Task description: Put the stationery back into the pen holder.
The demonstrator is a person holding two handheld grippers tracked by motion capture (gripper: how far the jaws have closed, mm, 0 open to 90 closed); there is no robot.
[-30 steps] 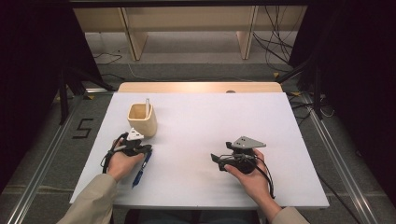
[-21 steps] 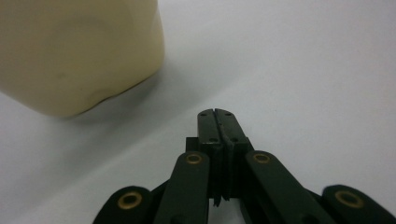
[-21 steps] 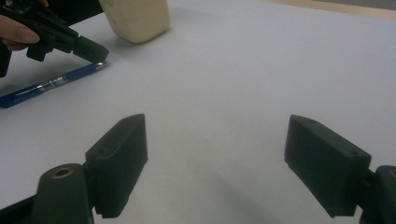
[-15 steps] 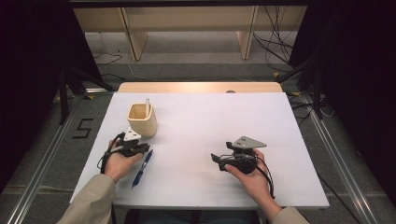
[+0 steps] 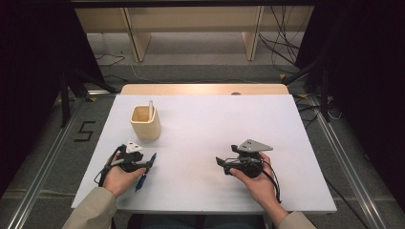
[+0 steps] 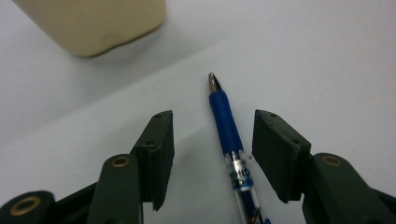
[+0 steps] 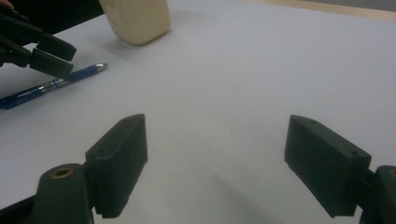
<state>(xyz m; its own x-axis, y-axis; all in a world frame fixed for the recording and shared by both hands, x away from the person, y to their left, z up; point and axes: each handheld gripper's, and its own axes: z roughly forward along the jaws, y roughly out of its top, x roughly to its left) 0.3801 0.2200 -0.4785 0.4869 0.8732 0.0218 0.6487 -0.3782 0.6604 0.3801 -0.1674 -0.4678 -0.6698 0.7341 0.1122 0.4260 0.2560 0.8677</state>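
Blue ballpoint pen (image 6: 229, 135) lay lengthwise between left gripper (image 6: 212, 144) jaws, just opening, apparently untouched; right gripper (image 7: 224, 163) jaws spread, farther off.

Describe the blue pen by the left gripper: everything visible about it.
The blue pen lies flat on the white table, metal tip toward the beige cup. It has a blue rubbery grip, then a clear barrel with a printed label. It sits between the pads of the left gripper, whose jaws have just been opening; neither pad touches it. Only the table touches it.
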